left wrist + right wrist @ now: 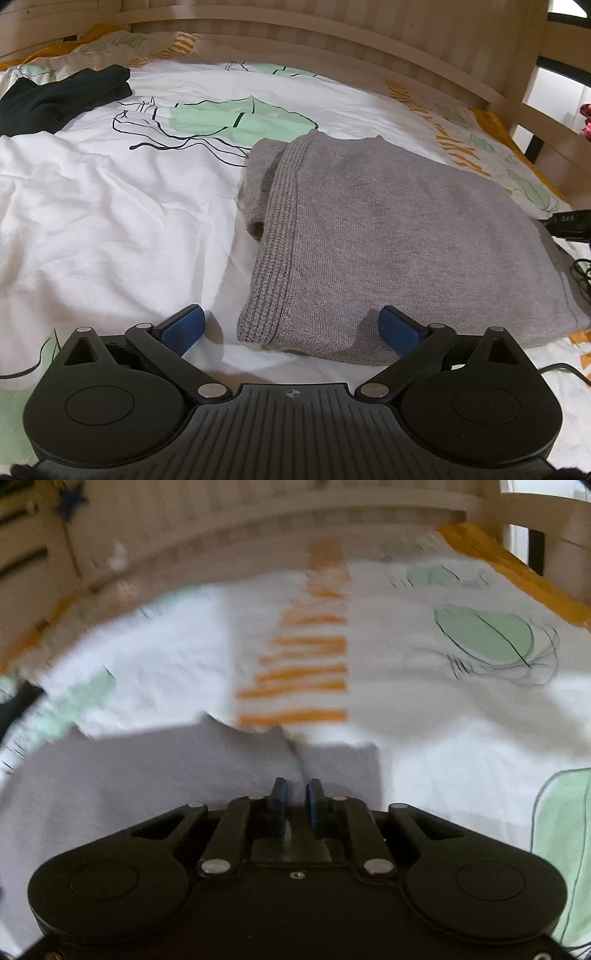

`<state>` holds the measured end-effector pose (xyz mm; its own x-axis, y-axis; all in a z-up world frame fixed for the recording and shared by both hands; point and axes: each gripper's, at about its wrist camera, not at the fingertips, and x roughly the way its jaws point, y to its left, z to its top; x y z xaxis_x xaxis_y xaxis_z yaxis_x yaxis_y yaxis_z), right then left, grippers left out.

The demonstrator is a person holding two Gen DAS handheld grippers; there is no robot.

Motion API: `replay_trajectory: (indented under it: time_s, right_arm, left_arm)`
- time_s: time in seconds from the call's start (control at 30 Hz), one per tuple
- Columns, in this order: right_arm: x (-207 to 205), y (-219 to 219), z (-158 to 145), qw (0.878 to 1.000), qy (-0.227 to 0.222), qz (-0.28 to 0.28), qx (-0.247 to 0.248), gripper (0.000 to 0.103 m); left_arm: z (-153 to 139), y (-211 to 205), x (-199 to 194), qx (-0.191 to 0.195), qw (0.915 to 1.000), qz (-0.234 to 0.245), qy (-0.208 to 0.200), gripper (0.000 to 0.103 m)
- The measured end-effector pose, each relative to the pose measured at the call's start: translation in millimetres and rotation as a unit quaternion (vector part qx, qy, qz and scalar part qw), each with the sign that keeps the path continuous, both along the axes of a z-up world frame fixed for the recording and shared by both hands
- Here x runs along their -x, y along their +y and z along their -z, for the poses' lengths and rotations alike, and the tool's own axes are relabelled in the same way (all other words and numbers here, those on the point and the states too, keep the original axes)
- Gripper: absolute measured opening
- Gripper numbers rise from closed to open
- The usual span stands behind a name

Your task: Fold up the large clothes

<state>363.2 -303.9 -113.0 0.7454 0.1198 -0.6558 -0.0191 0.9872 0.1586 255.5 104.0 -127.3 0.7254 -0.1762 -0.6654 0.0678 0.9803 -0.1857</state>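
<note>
On bed [122, 206]: folded sweater [388, 240]; left gripper [291, 328] wide; right gripper [295, 794] narrow over blurred sweater edge, grip unclear.

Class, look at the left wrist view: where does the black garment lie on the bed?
The black garment lies crumpled at the far left of the bed, near the wooden headboard, well apart from the grey sweater on the right.

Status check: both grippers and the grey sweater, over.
Left gripper open, straddling the folded grey knit sweater's near corner. Right gripper nearly shut over its edge; grip unclear. Nothing blocking.
</note>
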Motion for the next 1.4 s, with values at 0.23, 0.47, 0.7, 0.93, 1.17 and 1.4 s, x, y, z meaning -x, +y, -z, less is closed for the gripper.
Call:
replay_trajectory:
  time_s: [0.23, 0.47, 0.7, 0.93, 1.17, 1.4]
  right_arm:
    - [45, -34, -26, 0.993, -0.052, 0.011, -0.108, 0.088]
    - [88, -72, -6, 0.976, 0.018, 0.028, -0.216, 0.1]
    - [83, -66, 14, 0.968, 0.037, -0.003, -0.249, 0.103]
    - [65, -64, 35, 0.935, 0.01, -0.013, -0.354, 0.103]
    - [68, -56, 33, 0.948, 0.001, -0.022, -0.317, 0.103]
    - [66, -59, 33, 0.946, 0.012, -0.03, -0.321, 0.103]
  left_arm:
    - [0, 0, 0, 0.0, 1.0, 0.0, 0.0, 0.102]
    - [0, 0, 0, 0.0, 1.0, 0.0, 0.0, 0.102]
    - [-3, 2, -3, 0.01, 0.9999, -0.003, 0.009, 0.102]
    - [-43, 2, 8, 0.041, 0.9978, -0.051, 0.006, 0.095]
    - [-104, -55, 0, 0.009, 0.9981, -0.008, -0.06, 0.095]
    - [-101, -123, -42, 0.015, 0.9956, 0.072, -0.058, 0.073]
